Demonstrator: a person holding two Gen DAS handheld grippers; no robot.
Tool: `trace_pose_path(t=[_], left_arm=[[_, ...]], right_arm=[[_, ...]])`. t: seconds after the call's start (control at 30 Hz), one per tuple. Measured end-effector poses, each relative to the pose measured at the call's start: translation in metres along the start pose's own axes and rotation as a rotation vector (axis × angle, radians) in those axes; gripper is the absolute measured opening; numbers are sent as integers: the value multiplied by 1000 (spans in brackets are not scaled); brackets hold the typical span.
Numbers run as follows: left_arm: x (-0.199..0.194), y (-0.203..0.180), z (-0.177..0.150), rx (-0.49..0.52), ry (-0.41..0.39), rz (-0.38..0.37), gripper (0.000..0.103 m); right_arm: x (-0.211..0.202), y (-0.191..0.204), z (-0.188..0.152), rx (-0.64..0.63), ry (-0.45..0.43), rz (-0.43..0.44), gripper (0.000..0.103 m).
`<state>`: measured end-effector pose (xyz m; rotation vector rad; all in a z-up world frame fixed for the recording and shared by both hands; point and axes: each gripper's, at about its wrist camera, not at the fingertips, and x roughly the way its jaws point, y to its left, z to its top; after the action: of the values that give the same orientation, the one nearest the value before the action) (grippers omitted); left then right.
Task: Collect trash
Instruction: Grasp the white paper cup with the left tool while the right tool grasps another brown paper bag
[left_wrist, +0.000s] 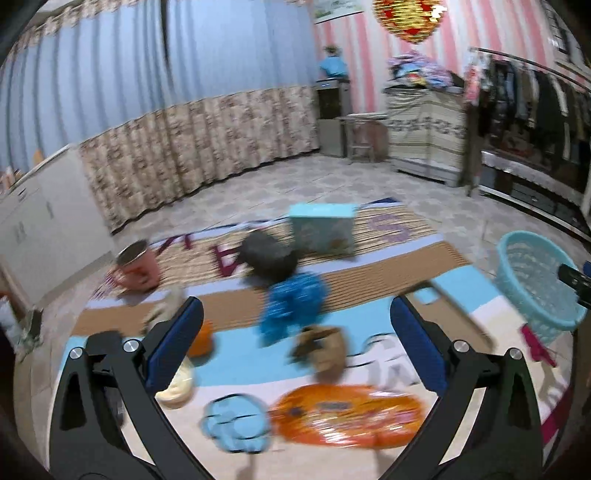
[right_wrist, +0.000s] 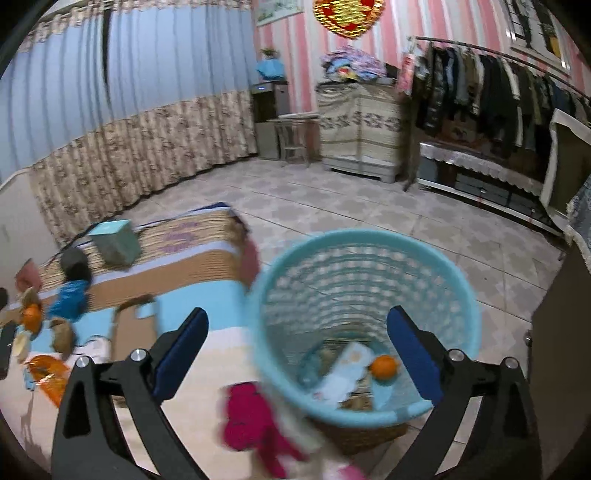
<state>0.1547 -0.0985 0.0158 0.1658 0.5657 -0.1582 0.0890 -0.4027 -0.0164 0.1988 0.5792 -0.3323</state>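
Over the basket (right_wrist: 364, 332) w/ orange peel inside, I'm holding R gripper (right_wrist: 295, 343) and L gripper (left_wrist: 295, 332) wide open, both empty; risking grabbing non-trash cup (left_wrist: 136, 266) off cluttered mat (left_wrist: 240, 343).

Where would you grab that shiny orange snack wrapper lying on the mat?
Probably by a crinkled edge of the orange wrapper, coming down from above. It lies flat on the mat, so only a raised edge would fit between the open left gripper fingers.
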Motion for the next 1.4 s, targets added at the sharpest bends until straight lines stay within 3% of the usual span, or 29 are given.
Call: trace_pose_path(t=[0.13,0.37,0.6,0.7,0.97,1.17,1.4], left_arm=[[8,50,-14,-59,28,70,98],[27,111,-46,-122,102,122,98],[59,154,-75,-287,201,78,98],[72,159,-83,-309,243,62,98],[94,142,-84,-198,293,111,98],[106,145,-82,-216,329,78,97],[109,147,-82,-230,333,26,64]], right_arm=[[-3,47,-4,-43,-4,57,95],[9,126,-18,-124,36,146,95],[25,175,-27,-178,64,174,95],[32,180,-24,-163,71,179,95],[50,196,-25,-176,79,191,95],[55,204,-34,-209,109,220,95],[53,214,-36,-229,113,250,95]])
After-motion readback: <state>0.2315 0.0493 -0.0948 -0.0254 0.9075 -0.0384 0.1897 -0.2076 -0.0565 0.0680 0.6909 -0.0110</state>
